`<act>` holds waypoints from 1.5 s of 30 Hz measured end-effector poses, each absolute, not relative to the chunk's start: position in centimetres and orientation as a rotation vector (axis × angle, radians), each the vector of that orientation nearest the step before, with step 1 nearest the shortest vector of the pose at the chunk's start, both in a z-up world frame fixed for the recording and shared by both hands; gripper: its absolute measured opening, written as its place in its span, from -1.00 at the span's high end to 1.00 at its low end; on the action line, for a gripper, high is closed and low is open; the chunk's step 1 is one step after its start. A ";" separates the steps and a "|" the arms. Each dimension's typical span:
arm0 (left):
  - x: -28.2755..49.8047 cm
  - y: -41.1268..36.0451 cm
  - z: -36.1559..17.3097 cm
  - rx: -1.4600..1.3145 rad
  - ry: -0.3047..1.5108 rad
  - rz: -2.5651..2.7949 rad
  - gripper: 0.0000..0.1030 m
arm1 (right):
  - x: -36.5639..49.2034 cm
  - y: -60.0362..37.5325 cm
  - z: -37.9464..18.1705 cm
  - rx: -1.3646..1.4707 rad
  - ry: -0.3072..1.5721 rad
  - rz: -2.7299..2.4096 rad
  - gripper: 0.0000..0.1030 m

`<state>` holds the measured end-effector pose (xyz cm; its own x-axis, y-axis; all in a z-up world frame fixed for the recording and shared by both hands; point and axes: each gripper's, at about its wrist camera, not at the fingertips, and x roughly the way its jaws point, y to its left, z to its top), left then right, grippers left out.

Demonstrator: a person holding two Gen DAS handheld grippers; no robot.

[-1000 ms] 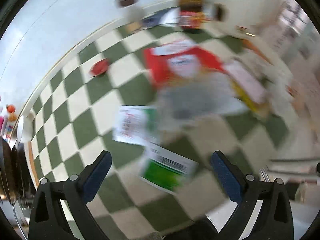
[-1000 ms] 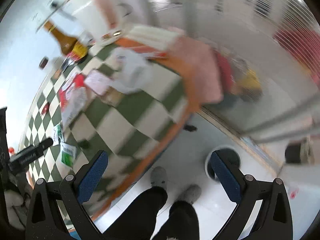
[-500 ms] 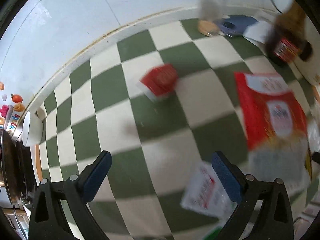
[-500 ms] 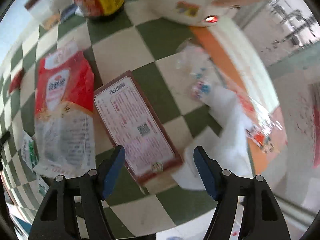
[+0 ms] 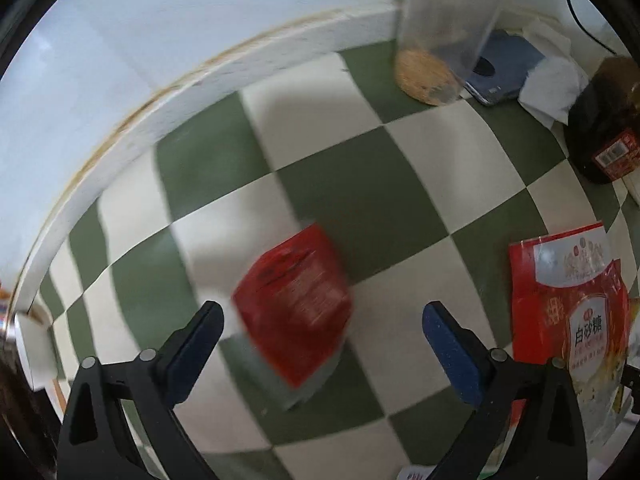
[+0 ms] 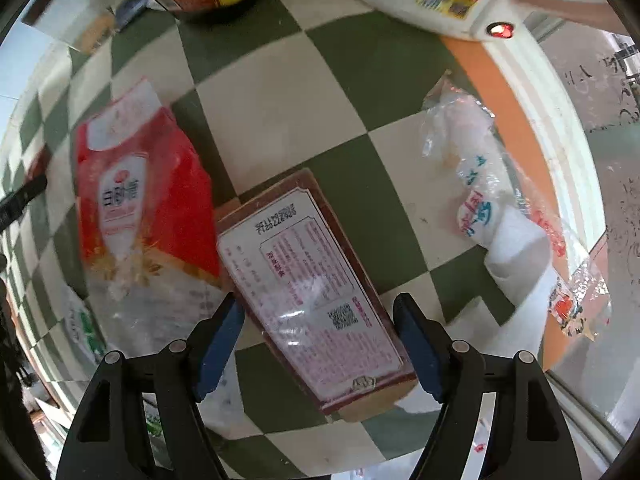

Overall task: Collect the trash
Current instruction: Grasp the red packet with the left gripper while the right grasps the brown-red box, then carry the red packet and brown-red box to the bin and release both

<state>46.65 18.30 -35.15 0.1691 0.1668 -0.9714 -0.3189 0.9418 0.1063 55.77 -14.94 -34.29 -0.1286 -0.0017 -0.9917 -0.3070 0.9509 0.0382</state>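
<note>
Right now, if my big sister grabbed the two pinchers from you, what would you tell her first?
Left gripper: open, empty, lined up over the small red packet on the checkered tabletop.
Right gripper: open, straddling the brown printed box, not yet closed on it.
Other trash: red-and-white sugar bag lies left of the box; crumpled clear plastic wrapper sits to its right near the orange table edge.
Done: nothing is in either gripper.
Left: probably close on the packet and box first, then get the bag and wrapper. I see no bin in these views.
</note>
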 end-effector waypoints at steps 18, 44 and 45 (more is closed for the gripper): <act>41.1 21.1 -25.9 -0.280 1.144 0.330 0.62 | 57.7 -19.3 -27.0 0.043 1.398 0.172 -0.33; 33.5 -25.8 -17.3 0.029 1.115 -0.496 0.62 | 31.1 -46.1 -20.7 0.582 1.081 -0.117 -0.24; 33.0 -28.2 -18.5 0.044 1.139 -0.535 0.62 | 28.6 -48.8 -22.0 0.616 1.086 -0.171 -0.24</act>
<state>33.00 -28.20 -18.46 0.3076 -0.3823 -0.8713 0.4264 0.8740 -0.2330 28.58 -48.83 -22.04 0.4713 0.1631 -0.8667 0.4222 0.8211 0.3841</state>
